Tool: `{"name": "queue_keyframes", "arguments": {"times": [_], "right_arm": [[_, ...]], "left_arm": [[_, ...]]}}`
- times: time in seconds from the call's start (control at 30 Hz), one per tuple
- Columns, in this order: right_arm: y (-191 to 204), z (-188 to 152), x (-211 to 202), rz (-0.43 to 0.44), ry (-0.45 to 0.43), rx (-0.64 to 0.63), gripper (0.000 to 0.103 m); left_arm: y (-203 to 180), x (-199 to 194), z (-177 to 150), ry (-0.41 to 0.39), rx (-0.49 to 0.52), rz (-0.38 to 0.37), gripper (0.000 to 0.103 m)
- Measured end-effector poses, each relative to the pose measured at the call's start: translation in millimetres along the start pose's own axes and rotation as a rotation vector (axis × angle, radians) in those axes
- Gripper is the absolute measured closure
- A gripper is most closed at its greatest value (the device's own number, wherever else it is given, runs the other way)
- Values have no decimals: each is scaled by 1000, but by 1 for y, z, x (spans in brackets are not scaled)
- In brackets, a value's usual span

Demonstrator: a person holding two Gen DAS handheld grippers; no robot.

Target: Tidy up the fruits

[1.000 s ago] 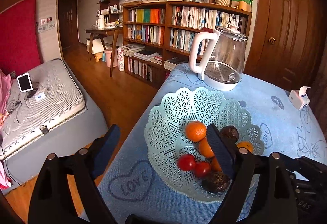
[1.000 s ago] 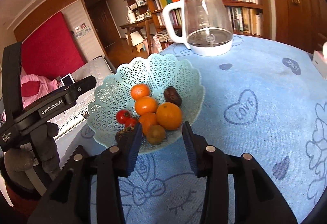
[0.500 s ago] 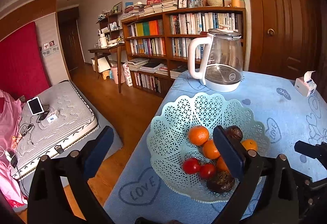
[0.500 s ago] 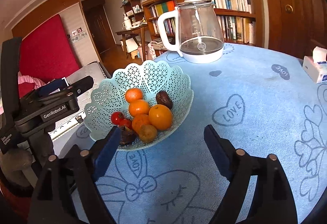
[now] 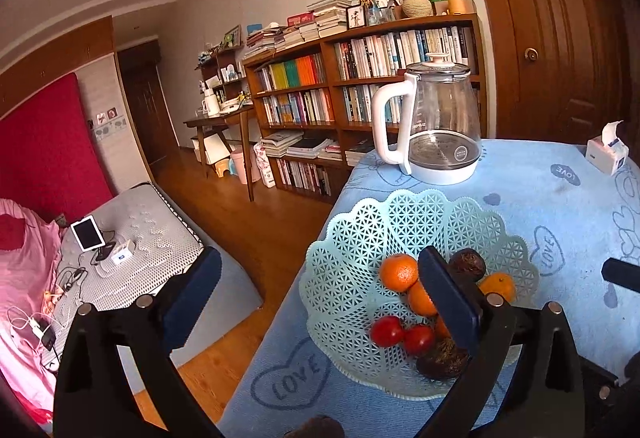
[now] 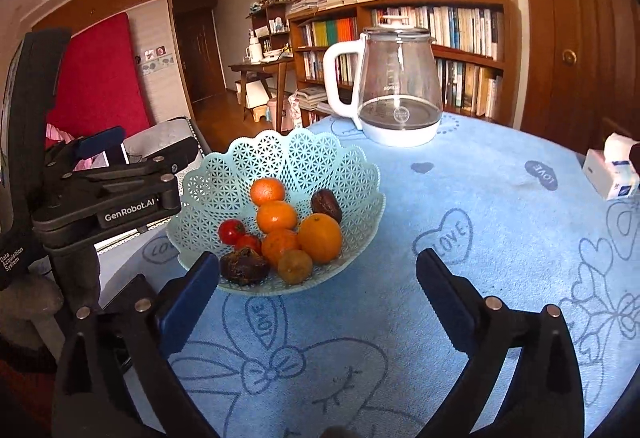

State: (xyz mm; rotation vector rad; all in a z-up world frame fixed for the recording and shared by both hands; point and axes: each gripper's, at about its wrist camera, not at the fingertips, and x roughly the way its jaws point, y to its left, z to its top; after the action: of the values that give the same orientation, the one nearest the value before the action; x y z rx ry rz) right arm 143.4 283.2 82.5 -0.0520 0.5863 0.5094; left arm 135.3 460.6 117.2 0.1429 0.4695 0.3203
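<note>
My right claw [image 6: 318,294] has just spread wide and drawn back, empty, above the tabletop [image 6: 500,238] just short of the basket [image 6: 280,154]. My left claw [image 5: 320,298] also gapes empty, beside the basket's near edge. All the fruit, oranges [image 6: 319,232], tomatoes [image 6: 231,231] and dark fruits [image 6: 244,266], sits in the basket, so I judge the sorting is done or nearly so.
</note>
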Motion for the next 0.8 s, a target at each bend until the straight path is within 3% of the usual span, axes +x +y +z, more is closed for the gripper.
{"name": "queue_keyframes", "arguments": {"times": [0.37,0.8], "right_arm": [[2,0,0,24,9,-20,5],[7,0,3,16,33,-38,5]], "left_arm": [[-16,-9,-1,-51,98,35,3],[-21,-9,-3,-51,126,34,3]]}}
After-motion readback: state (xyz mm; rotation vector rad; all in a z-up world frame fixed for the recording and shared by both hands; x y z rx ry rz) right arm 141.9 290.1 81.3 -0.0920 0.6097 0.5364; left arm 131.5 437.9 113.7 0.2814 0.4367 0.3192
